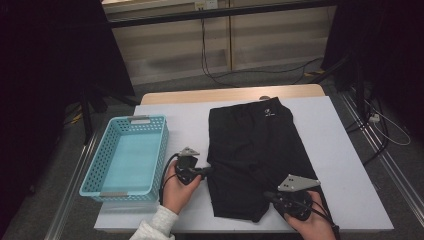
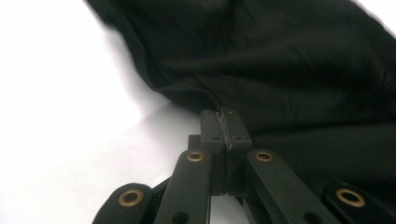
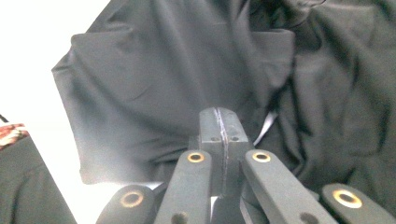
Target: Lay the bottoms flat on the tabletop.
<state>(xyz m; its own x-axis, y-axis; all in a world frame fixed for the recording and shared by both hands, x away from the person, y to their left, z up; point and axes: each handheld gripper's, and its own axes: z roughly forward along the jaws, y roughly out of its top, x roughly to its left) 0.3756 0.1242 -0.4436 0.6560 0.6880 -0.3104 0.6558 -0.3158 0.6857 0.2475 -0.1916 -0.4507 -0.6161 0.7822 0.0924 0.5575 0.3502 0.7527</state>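
Black shorts (image 1: 260,150) — spread flat, on white table (image 1: 345,165)

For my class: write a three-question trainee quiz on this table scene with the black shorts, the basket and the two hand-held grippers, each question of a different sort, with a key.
1. True or false: the black shorts already lie inside the turquoise basket.
2. Multiple choice: where does the left gripper meet the shorts? A) at the edge nearest the basket, B) at the white logo, C) nowhere.
3. Short answer: how do the jaws of the right gripper stand?

Key:
1. False: they lie spread on the white table, to the right of the basket.
2. A.
3. Shut, with the shorts' fabric right at their tips; whether they pinch it cannot be told.
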